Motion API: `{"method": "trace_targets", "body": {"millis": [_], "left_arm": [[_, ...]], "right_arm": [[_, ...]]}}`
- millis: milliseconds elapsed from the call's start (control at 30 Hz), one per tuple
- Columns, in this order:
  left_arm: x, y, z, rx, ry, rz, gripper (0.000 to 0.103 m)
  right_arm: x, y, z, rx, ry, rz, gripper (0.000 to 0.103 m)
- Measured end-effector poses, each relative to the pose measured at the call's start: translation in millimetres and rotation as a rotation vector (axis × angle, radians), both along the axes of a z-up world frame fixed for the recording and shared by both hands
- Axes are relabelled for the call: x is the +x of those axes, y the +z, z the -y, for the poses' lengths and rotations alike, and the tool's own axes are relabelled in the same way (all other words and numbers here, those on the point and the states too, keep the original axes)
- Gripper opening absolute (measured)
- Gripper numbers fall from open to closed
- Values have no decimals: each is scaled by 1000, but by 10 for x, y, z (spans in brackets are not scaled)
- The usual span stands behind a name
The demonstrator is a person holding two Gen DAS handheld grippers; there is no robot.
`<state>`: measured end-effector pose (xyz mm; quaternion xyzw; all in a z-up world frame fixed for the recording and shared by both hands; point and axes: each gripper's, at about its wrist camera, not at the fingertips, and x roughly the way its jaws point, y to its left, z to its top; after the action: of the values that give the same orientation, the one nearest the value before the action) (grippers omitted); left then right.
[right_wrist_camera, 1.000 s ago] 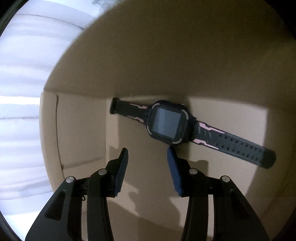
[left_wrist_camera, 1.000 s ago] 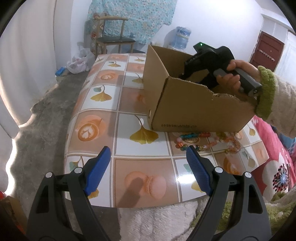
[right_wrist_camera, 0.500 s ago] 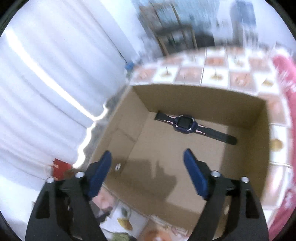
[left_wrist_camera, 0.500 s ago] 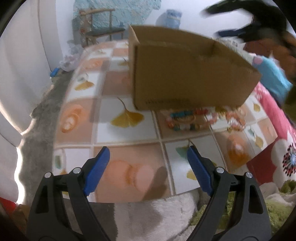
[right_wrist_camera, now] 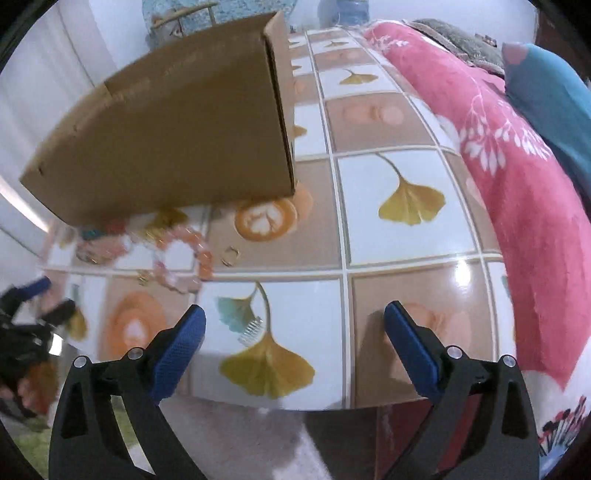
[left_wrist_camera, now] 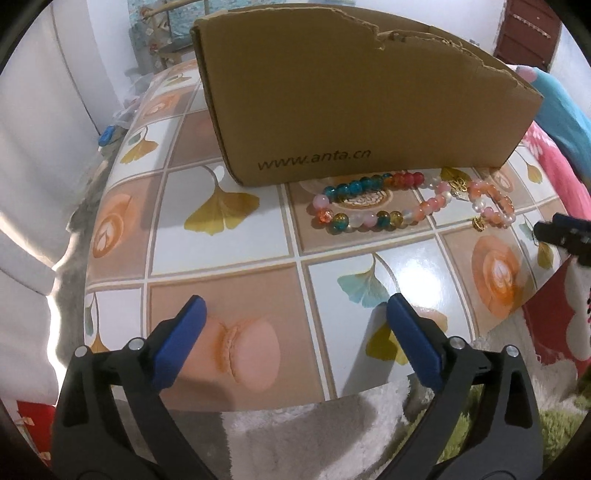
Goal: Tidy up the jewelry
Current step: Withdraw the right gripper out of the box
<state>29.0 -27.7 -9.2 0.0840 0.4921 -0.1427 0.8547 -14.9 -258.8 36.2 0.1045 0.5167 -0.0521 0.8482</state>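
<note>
A brown cardboard box (left_wrist_camera: 354, 96) stands on the tiled table (left_wrist_camera: 229, 236); it also shows in the right wrist view (right_wrist_camera: 173, 140). A multicoloured bead bracelet (left_wrist_camera: 373, 203) and a pink-orange bead bracelet (left_wrist_camera: 491, 203) lie just in front of the box. The pink-orange bracelet (right_wrist_camera: 184, 254) shows blurred in the right wrist view, with a small gold ring (right_wrist_camera: 231, 254) beside it and a small silver piece (right_wrist_camera: 251, 328) nearer. My left gripper (left_wrist_camera: 295, 339) is open and empty over the table's near edge. My right gripper (right_wrist_camera: 293, 343) is open and empty.
A pink floral blanket (right_wrist_camera: 517, 177) lies along the table's right side, with a teal cloth (right_wrist_camera: 554, 92) on it. White curtains (left_wrist_camera: 33, 147) hang at the left. A fluffy white rug (left_wrist_camera: 314, 435) lies below the table edge. A chair (left_wrist_camera: 162, 22) stands behind the box.
My right gripper has come up out of the box, where a black watch lay, and now sits low at the table's front right. My left gripper has moved closer to the bracelets.
</note>
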Motion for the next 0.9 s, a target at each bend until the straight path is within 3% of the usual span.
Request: {"method": "trace_targets", "body": {"millis": [133, 500, 800, 900], "left_arm": [[15, -2, 8, 9, 20, -6, 96], [95, -5, 18, 19, 58, -39, 96], [70, -7, 46, 11, 52, -20, 96], [56, 4, 29, 8, 46, -18, 96]], "right_arm": [[24, -102, -139, -106, 38, 18, 96], [-47, -149, -210, -98, 22, 80, 96], [-57, -94, -220, -119, 49, 104, 96], [-165, 113, -277, -113, 82, 229, 96]]}}
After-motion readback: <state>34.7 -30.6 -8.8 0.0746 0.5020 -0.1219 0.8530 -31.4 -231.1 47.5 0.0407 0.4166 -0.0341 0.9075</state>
